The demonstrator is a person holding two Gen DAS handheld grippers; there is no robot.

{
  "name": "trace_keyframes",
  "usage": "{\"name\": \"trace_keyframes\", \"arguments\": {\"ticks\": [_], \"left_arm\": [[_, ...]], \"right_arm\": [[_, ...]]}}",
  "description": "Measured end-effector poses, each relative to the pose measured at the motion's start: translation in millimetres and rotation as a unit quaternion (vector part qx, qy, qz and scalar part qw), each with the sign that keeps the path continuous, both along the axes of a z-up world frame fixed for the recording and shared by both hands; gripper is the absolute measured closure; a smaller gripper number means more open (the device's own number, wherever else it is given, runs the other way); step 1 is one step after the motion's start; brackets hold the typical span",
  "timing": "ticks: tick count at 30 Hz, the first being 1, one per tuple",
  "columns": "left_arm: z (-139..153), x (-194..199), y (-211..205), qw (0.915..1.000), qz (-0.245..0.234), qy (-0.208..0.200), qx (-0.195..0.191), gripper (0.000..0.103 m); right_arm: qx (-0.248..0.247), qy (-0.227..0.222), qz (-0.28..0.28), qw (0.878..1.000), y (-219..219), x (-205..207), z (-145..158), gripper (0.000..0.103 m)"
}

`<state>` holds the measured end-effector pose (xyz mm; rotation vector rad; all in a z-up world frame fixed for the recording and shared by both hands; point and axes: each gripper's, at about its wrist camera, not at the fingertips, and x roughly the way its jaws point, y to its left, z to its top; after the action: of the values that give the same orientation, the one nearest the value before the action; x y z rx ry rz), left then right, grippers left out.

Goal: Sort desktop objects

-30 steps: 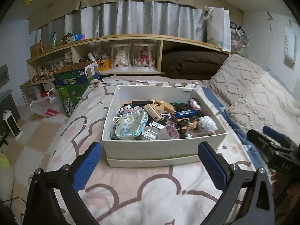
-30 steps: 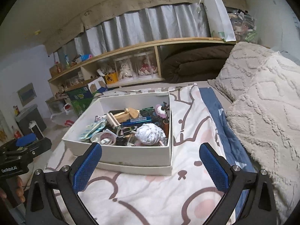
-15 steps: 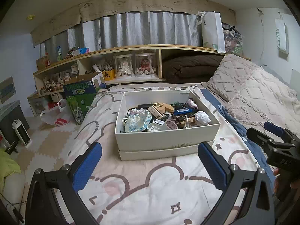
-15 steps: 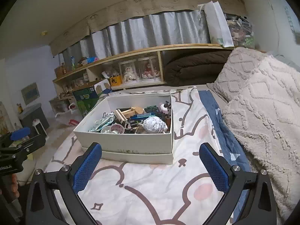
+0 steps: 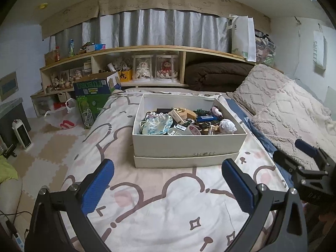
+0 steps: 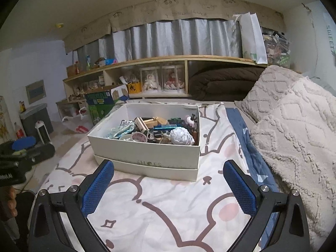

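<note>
A white shoebox (image 5: 189,145) sat on the bed (image 5: 163,205), resting in its own upturned lid (image 5: 184,162), and it was crammed with small desktop clutter. At the near right corner lay a white crocheted ball (image 5: 227,126); toward the left lay a pale blue floral pouch (image 5: 156,124). Between them sat a roll of tape (image 5: 194,129), with a blue rectangular case (image 5: 208,118) and a wooden block (image 5: 184,113) farther back.

The left gripper (image 5: 168,180) hung over the cartoon-print bedspread just short of the box, its blue-padded fingers (image 5: 98,185) spread wide with nothing between them. The right gripper (image 6: 169,181) hovered likewise, its fingers (image 6: 239,189) also wide apart and empty, the box ahead and slightly left of it. Each gripper showed at the edge of the other's view.

Right of the box ran a blue sheet (image 6: 243,138) and textured cream pillows (image 6: 294,130). Behind the bed stood a wooden shelf (image 5: 147,49) holding two dolls in clear cases (image 5: 155,68) and a folded brown blanket (image 5: 218,75), with a grey curtain (image 5: 159,29) above. A green cardboard carton (image 5: 92,96) stood on the floor to the left of the bed.
</note>
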<state>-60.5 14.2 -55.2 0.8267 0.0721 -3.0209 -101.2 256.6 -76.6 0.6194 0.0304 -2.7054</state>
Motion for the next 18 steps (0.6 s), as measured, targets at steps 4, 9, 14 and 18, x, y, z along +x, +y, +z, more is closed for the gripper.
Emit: {"name": "trace_keyframes", "arguments": {"ticks": [4,9,14,18], "left_arm": [[-2.9,1.7,1.8,0.9999,-0.005,0.002,-0.010,0.000],[-4.6,1.0,2.0,0.9999,-0.009,0.001,-0.009,0.000],[-7.9,0.0,2.0,0.9999,-0.008,-0.003,-0.009,0.000],[-10.1,-0.5,1.8,0.9999,-0.007,-0.005,-0.008,0.000]], "right_arm": [[0.006,0.003,0.000,1.000,-1.9,1.4,0.6,0.000],[0.006,-0.005,0.003,1.000,-3.0,-1.0,-0.4,0.000],[0.009,-0.008,0.003,1.000,-4.2,-1.3,-1.4,0.000],[0.010,-0.010,0.004,1.000,-4.4,-0.9,-1.8,0.000]]}}
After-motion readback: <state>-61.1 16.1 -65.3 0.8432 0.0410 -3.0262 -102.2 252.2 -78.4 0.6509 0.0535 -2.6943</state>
